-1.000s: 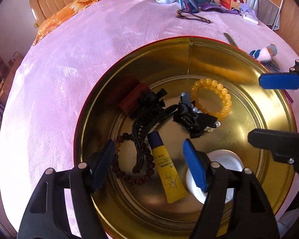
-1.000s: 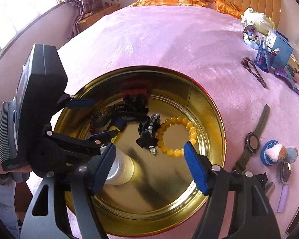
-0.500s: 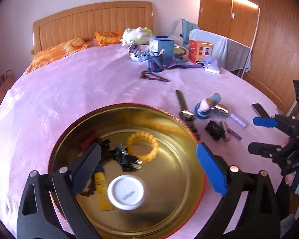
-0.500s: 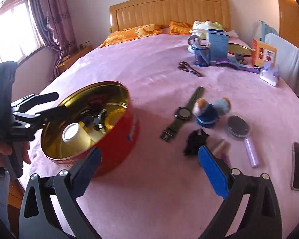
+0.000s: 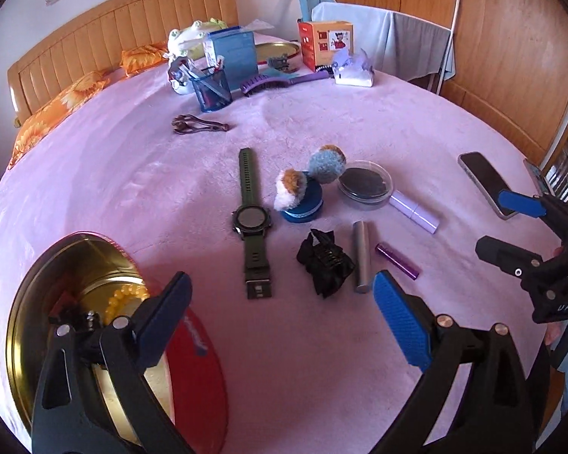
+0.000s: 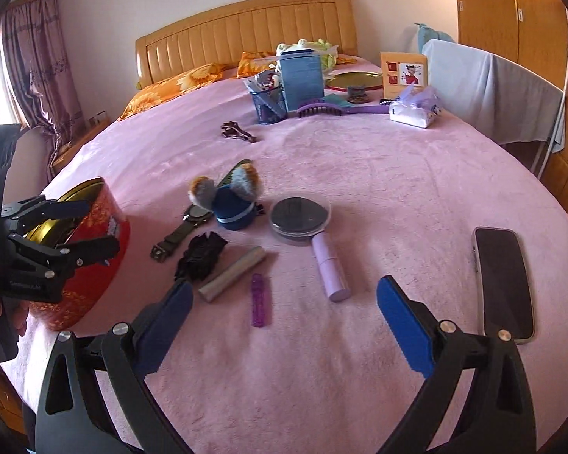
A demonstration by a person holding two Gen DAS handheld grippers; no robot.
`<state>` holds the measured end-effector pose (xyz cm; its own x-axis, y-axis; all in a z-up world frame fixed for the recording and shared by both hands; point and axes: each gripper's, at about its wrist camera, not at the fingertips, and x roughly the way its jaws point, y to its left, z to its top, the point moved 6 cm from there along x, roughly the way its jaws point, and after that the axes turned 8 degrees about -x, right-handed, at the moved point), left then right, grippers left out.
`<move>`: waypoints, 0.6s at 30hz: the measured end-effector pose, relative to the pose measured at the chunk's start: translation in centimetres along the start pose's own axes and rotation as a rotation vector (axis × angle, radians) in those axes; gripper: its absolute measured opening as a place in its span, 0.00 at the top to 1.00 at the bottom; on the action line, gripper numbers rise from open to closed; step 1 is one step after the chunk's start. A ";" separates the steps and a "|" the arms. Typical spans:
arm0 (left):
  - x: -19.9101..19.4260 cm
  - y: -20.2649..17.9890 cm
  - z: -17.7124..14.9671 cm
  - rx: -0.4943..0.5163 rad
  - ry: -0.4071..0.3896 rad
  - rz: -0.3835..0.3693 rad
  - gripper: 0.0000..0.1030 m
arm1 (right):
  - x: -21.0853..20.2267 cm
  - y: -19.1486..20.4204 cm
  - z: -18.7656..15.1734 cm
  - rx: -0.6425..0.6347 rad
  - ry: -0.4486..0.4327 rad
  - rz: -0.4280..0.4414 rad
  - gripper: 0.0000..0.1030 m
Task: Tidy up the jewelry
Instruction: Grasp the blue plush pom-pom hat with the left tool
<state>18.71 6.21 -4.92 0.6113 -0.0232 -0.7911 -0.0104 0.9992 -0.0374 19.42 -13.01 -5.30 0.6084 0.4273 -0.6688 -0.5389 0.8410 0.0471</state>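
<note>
A red tin (image 5: 193,344) with a gold inside sits on the pink bedspread at the lower left, holding a yellow bead bracelet (image 5: 125,297). My left gripper (image 5: 280,278) hangs open and empty beside it, above the green watch (image 5: 252,223) and black hair bow (image 5: 323,261). My right gripper (image 6: 284,285) is open and empty over a small purple tube (image 6: 259,299), with a grey tube (image 6: 233,272) and a lilac tube (image 6: 331,268) close by. Each gripper shows in the other's view: right gripper (image 5: 500,227), left gripper (image 6: 91,227) by the tin (image 6: 102,234).
A blue round box with pom-poms (image 5: 303,204), a clear-lidded round case (image 5: 365,185) and a phone (image 6: 503,283) lie mid-bed. Farther back are a brown hair clip (image 5: 198,125), mesh pen holder (image 5: 212,90), purple hairbrush (image 5: 280,81), tissue pack (image 5: 354,72) and boxes.
Both grippers have come up out of the tin and swung right over the loose items, and their jaws have spread wider. The tin now sits at the left of both views.
</note>
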 end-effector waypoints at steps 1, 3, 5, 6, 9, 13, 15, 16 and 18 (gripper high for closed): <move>1.1 -0.5 0.3 0.006 0.014 0.007 0.08 | 0.4 -0.6 0.0 0.010 0.002 0.000 0.05; 3.3 -1.4 1.0 0.010 0.039 0.026 0.08 | 1.5 -1.7 0.2 0.019 0.011 -0.001 0.05; 5.8 -2.3 2.1 0.018 0.056 0.037 0.08 | 2.4 -2.4 0.5 0.011 0.022 0.002 0.05; 6.7 -2.5 2.6 0.017 0.062 0.040 0.08 | 3.1 -2.5 0.6 0.002 0.036 0.010 0.05; 9.7 -2.5 3.9 -0.005 0.079 0.067 0.08 | 4.6 -3.2 1.0 0.001 0.060 0.050 0.05; 12.8 -1.8 5.2 -0.011 0.097 0.130 0.08 | 5.5 -4.2 1.1 0.011 0.061 0.047 0.05; 14.1 -1.5 5.6 0.004 0.112 0.164 0.08 | 5.8 -4.4 1.0 0.023 0.062 0.051 0.05; 14.6 -1.5 5.7 0.009 0.121 0.167 0.08 | 5.8 -4.5 1.0 0.026 0.064 0.052 0.05; 15.2 -1.8 5.8 0.024 0.119 0.149 0.42 | 5.9 -4.5 0.8 0.023 0.069 0.060 0.05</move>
<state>32.61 4.29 -13.30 0.5060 0.1230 -0.8537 -0.0743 0.9923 0.0989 25.94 -14.01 -8.89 0.5338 0.4540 -0.7134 -0.5588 0.8226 0.1053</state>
